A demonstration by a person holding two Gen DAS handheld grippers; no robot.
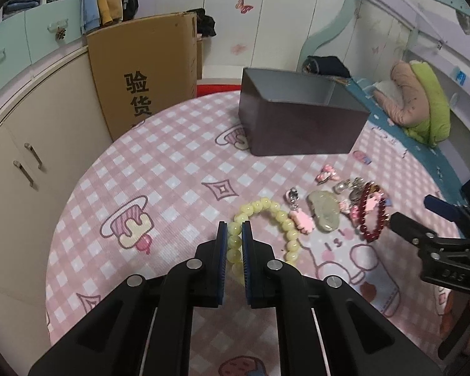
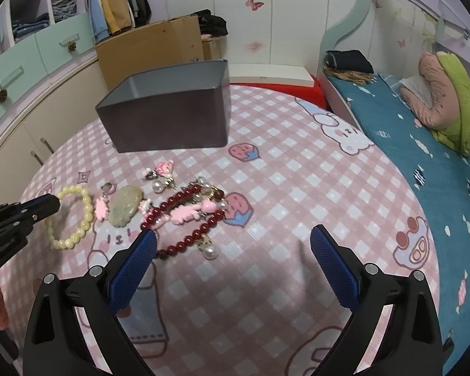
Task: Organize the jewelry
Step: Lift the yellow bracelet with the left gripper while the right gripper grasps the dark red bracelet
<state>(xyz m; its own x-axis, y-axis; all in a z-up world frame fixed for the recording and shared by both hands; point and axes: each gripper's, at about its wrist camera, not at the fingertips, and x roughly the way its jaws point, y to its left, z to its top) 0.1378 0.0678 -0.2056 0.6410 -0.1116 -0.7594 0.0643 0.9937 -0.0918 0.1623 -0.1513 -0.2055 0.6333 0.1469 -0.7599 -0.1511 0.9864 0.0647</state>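
Note:
A pale yellow bead bracelet (image 1: 275, 216) lies on the pink checked tablecloth (image 1: 172, 172). My left gripper (image 1: 235, 228) is shut on the near side of its loop, with beads showing between the blue pads. To its right sit a pale green jade pendant (image 1: 326, 213), pink charms and a dark red bead bracelet (image 2: 185, 216) tangled with pearls. A dark open box (image 2: 172, 119) stands behind the pile. My right gripper (image 2: 233, 233) is open just in front of the red bracelet, touching nothing.
A tall cardboard box (image 1: 147, 75) leans at the table's far left beside cream cabinets (image 1: 25, 163). A bed with a teal sheet (image 2: 423, 144) and pillows runs along the right. The cloth's round edge drops off on both sides.

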